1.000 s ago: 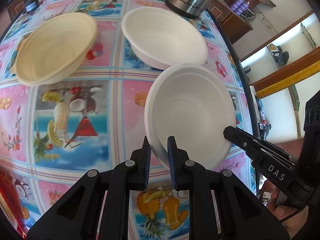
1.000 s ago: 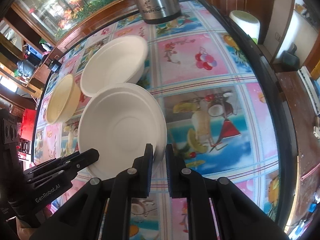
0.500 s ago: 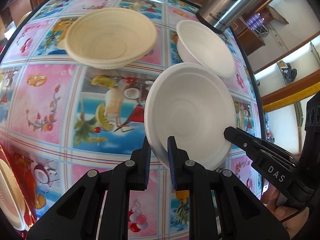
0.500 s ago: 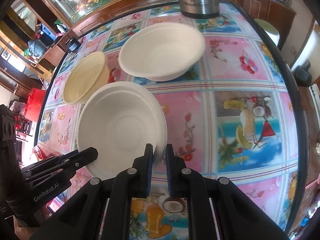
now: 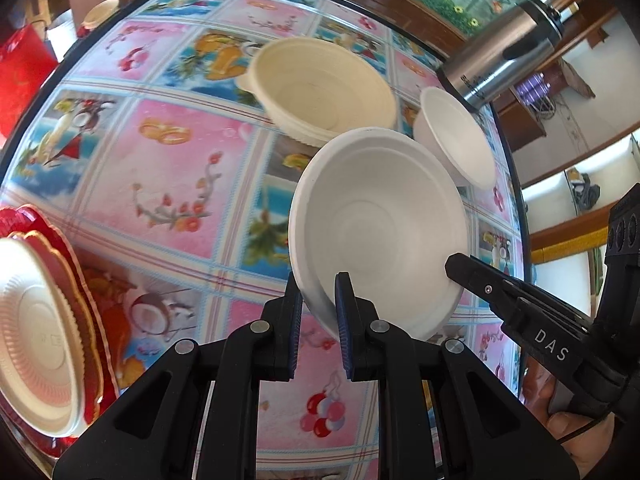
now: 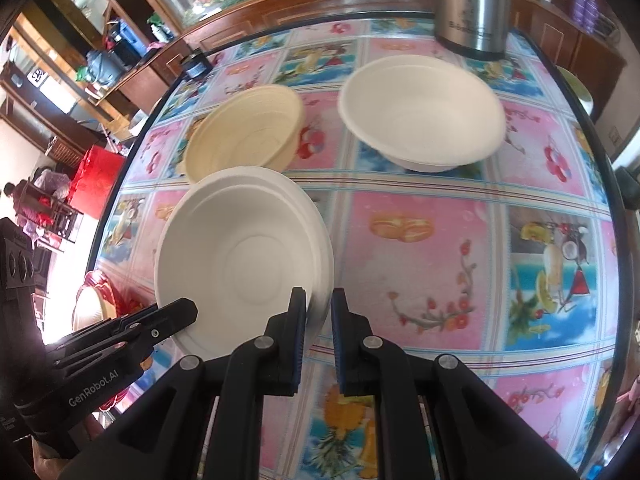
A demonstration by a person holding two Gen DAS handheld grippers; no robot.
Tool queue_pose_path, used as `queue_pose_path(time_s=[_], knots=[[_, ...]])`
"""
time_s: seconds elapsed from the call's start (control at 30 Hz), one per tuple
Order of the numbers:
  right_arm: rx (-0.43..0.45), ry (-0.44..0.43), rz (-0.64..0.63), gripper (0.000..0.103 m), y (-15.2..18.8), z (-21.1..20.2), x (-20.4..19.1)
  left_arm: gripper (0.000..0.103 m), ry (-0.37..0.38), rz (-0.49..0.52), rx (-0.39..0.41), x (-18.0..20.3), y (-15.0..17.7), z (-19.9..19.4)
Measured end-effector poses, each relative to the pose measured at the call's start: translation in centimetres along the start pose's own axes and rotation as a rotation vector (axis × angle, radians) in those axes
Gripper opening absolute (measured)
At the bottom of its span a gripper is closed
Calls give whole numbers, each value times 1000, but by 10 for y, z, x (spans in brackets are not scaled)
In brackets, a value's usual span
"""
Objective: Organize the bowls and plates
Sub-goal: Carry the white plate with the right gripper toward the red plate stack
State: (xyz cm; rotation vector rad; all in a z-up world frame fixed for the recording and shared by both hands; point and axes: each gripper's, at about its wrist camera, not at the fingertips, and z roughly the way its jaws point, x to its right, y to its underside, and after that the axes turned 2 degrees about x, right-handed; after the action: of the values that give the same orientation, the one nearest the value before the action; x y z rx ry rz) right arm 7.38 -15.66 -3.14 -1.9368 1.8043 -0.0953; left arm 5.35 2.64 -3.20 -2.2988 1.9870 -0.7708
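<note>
So over the last second the whole view has swung left: at about 9 o'clock in the left wrist view a red tray (image 5: pixel 86 280) with a ribbed white plate (image 5: pixel 34 332) on it has come in, which wasn't visible a moment ago, and the steel thermos (image 5: pixel 504 52) has slid off toward 2 o'clock. Moving right, the cream bowl (image 5: pixel 324 92) sits at roughly 12 o'clock on the fruit-print tablecloth (image 5: pixel 168 168), with the loose white bowl (image 5: pixel 460 136) just past it at 1 o'clock, both sitting untouched. The carried white bowl (image 5: pixel 380 232) is dead centre, held up off the table, with the left gripper (image 5: pixel 318 308) pinching its near-left rim and the right gripper (image 6: pixel 318 320) clamped on the opposite edge, same two-handed hold as before. My guess is the bowl is being hauled toward that tray side to get stacked, so the sorting is only partway, two bowls left to go.
</note>
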Motion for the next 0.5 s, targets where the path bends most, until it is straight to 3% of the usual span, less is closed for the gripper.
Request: queue_pose_path(time_s=[0.5], knots=[[-17,-32,-106,11,3,8,-56,16,-25,-100,55,-47,15,-31]])
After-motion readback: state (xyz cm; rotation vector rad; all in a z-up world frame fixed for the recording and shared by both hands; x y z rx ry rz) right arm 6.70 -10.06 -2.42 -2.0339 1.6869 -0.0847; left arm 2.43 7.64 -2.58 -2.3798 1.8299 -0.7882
